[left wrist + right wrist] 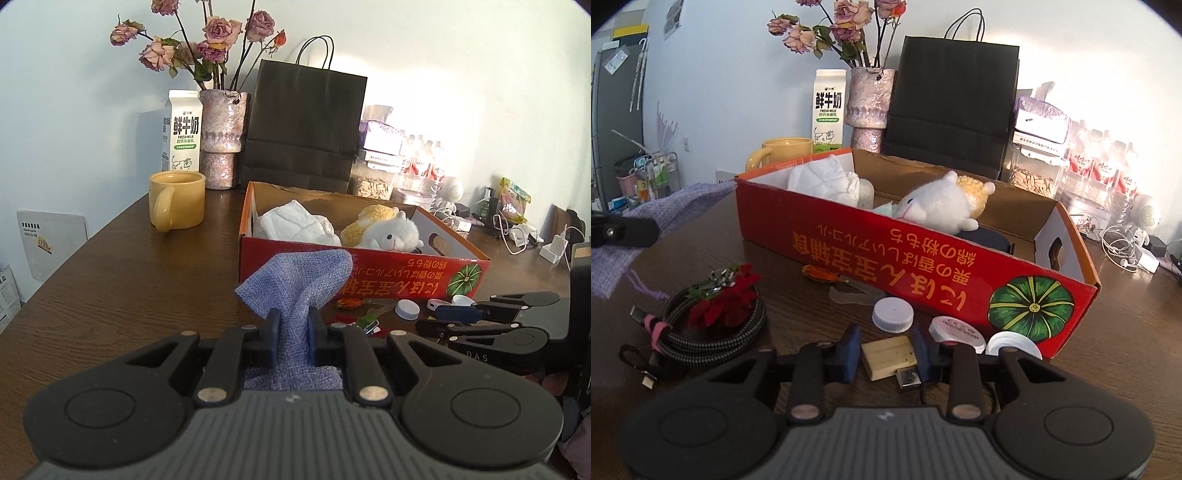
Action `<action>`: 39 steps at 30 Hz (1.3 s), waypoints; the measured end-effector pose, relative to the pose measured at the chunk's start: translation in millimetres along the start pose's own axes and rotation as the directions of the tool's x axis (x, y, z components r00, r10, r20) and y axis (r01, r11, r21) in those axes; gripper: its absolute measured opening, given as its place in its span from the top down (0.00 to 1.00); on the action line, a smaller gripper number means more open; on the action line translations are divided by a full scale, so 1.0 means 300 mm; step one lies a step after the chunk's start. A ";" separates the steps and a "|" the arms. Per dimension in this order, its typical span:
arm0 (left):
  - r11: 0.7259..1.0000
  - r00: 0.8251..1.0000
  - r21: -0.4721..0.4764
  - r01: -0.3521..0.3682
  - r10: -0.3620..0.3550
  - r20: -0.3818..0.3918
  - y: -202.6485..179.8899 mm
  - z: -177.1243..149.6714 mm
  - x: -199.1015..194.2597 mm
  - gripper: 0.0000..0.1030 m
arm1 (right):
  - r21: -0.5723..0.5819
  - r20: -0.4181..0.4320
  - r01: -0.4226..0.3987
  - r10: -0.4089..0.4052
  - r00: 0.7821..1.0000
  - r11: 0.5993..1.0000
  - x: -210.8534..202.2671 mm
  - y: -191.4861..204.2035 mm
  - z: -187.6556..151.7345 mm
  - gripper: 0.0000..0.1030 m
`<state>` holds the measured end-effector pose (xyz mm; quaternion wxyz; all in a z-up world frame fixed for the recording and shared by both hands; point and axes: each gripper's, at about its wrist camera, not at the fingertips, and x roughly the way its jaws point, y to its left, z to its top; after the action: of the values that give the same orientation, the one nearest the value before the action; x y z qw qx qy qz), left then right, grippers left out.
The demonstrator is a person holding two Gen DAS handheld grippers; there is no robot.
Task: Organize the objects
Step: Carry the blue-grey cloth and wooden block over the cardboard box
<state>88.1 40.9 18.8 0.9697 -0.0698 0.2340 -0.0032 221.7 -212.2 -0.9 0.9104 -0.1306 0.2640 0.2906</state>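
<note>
Right wrist view: the right gripper (885, 353) has a small wooden USB stick (891, 357) between its fingers on the table (798, 295). The right-hand finger touches the stick's edge; a thin gap shows at the left-hand one, so I judge the jaws not yet clamped. Just beyond lie a white bottle cap (893, 314), a round white tin (957, 333) and a coiled cable (713, 332) with a red fabric flower (727, 299) on it. Behind them stands the red cardboard box (923, 251), already holding a plush toy (938, 206) and crumpled white paper (823, 181).

Left wrist view: the left gripper (292, 334) is clamped tight on a blue woven cloth (299, 280), held up in front of the box's near wall (not yet over the rim).

Step in hand, in my judgement: collecting loose items into the box. Next, the right jaws must finish closing on the stick and lift it over the box wall; the cloth needs carrying forward above the rim before release.
</note>
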 end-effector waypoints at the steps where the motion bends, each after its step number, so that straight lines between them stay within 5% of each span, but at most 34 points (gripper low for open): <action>1: 1.000 1.000 0.000 0.000 0.000 0.002 -0.002 0.001 -0.002 0.86 | 0.000 0.006 0.002 -0.002 1.000 1.000 -0.003 0.000 0.000 0.72; 24: 0.996 0.990 0.048 0.077 -0.082 0.114 -0.143 0.244 0.139 0.85 | 0.110 0.261 0.067 -0.094 0.961 0.992 -0.086 -0.126 0.203 0.72; 39: 0.997 0.995 0.018 0.081 -0.082 0.057 -0.156 0.324 0.463 0.85 | 0.180 0.215 0.085 -0.123 0.969 0.980 0.105 -0.278 0.277 0.72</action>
<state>257.1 2.1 47.8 0.9757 -0.0716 0.2027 -0.0428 326.9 -231.7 57.2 0.9562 -0.0328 0.1754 0.2319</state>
